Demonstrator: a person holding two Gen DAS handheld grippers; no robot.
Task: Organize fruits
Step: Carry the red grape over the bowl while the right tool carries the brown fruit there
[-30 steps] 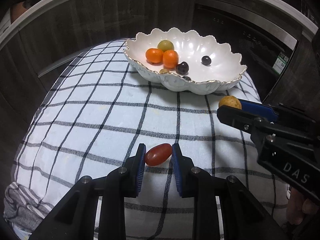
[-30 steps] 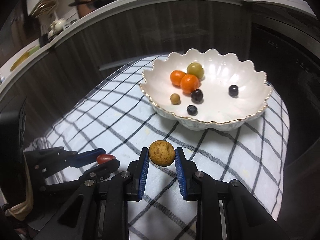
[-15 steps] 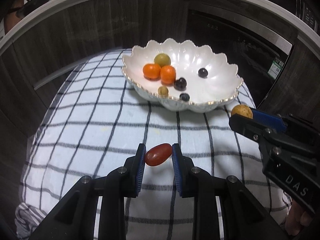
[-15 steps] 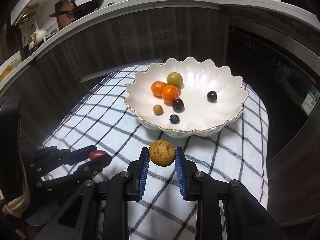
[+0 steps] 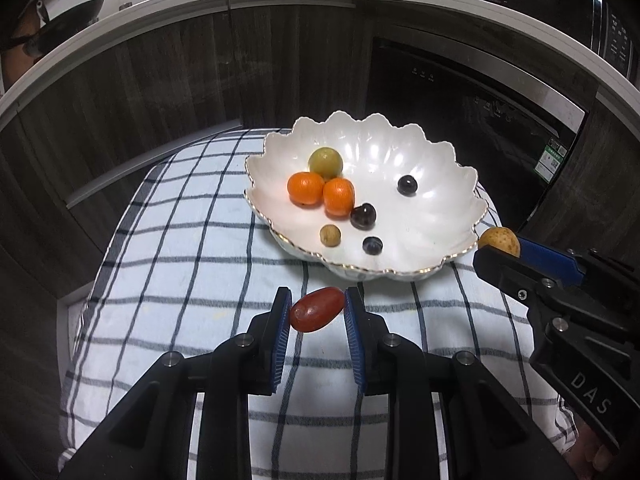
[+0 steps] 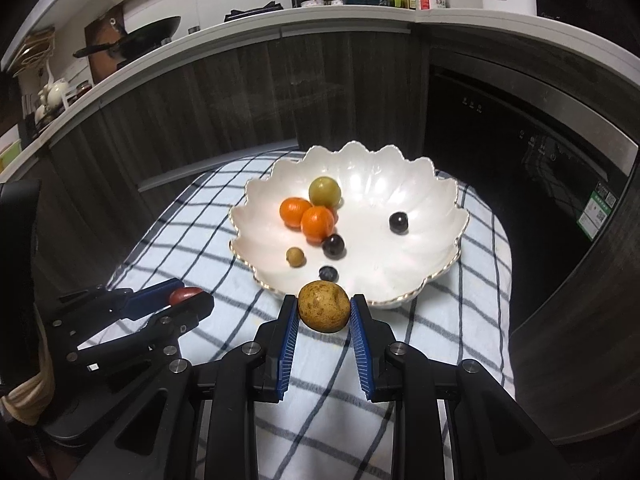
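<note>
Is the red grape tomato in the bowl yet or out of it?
Out. The red grape tomato is clamped in the left gripper, short of the bowl.

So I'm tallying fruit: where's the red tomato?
Left wrist view: the red tomato is gripped in the left tool, above the checked cloth, short of the bowl.

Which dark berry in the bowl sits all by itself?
The dark berry on the bowl's right side; the other two lie near the oranges.
</note>
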